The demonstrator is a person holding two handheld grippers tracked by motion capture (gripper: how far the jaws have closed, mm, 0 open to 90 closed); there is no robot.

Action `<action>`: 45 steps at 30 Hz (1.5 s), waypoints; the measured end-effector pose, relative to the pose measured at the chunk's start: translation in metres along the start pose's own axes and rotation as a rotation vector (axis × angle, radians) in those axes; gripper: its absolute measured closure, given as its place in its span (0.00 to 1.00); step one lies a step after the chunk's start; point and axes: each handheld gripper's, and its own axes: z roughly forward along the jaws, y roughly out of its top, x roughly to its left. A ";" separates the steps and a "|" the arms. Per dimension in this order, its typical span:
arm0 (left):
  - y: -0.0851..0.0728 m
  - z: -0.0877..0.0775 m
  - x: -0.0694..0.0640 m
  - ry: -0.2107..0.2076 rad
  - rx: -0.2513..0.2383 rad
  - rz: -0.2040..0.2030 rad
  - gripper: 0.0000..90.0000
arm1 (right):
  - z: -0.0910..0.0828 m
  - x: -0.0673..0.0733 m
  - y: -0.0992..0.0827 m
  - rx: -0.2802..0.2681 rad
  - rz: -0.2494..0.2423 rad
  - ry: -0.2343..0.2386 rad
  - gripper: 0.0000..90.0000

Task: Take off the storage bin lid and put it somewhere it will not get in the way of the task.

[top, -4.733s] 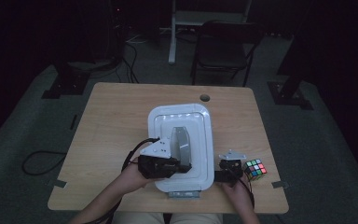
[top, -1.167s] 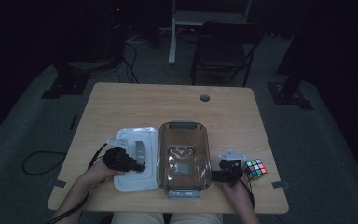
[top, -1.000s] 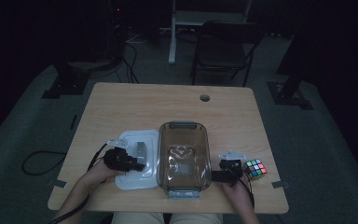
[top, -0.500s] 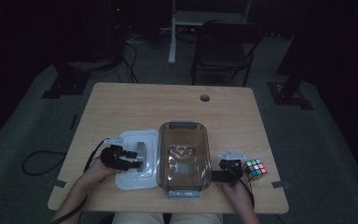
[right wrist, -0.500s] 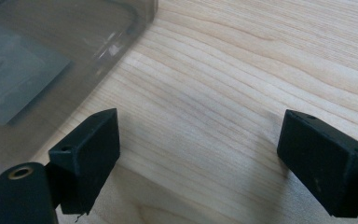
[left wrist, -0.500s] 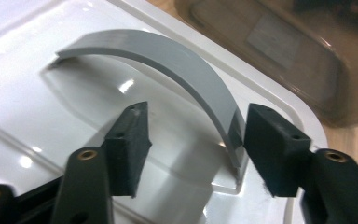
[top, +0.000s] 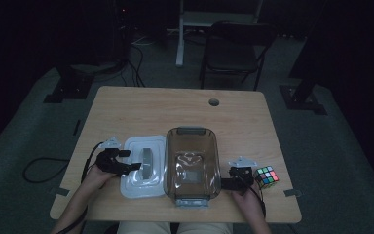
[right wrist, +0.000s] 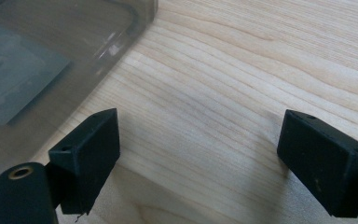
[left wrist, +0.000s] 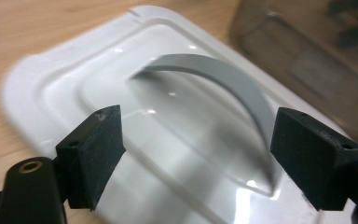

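A white lid [top: 142, 165] with a grey arched handle [top: 147, 163] lies flat on the table, left of a clear smoky box [top: 192, 165] that stands uncovered. My left gripper [top: 130, 160] hovers at the lid's left side; its jaws have just been opening and stand wide apart, clear of the grey handle [left wrist: 223, 86] on the white lid [left wrist: 74, 79]. My right gripper [top: 225, 184] rests low at the box's right wall, open, with bare wood between its jaws and the box corner [right wrist: 51, 51] to its left.
A colourful puzzle cube [top: 267, 176] sits just right of my right hand. The wooden table [top: 175, 107] has a cable hole [top: 214, 102] at the back. A folding chair [top: 233, 48] stands beyond the far edge.
The lid came off the box and was set down to its left. My left gripper then let go of the handle and drew back a little leftward. My right gripper stayed put.
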 end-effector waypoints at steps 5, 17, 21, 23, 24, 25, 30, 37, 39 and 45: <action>-0.005 -0.009 0.004 0.087 -0.041 -0.033 0.11 | 0.000 0.000 0.000 0.000 0.000 0.000 0.14; -0.027 -0.024 0.011 0.277 -0.046 -0.146 0.01 | 0.000 0.000 0.000 0.000 -0.001 0.000 0.14; -0.035 -0.029 0.011 0.378 -0.053 -0.177 0.01 | 0.000 0.000 0.000 0.000 0.000 0.000 0.14; -0.038 -0.031 0.011 0.423 -0.054 -0.215 0.01 | 0.000 0.000 0.000 0.000 -0.001 0.000 0.14; -0.039 -0.033 0.011 0.444 -0.058 -0.227 0.01 | 0.000 0.000 0.000 0.000 0.000 0.000 0.14; -0.041 -0.034 0.010 0.478 -0.052 -0.242 0.01 | 0.000 0.000 0.000 0.000 0.000 0.000 0.14; -0.050 -0.037 0.013 0.548 -0.034 -0.302 0.01 | 0.000 0.000 0.000 0.000 0.000 0.000 0.14; -0.061 -0.036 0.016 0.606 0.008 -0.344 0.01 | 0.000 0.000 0.000 0.000 0.000 0.000 0.14; -0.062 -0.035 0.016 0.617 0.022 -0.341 0.01 | 0.000 0.000 0.000 0.000 0.000 0.000 0.14; -0.064 -0.033 0.014 0.650 0.039 -0.321 0.01 | 0.000 -0.001 0.000 0.001 0.001 0.000 0.14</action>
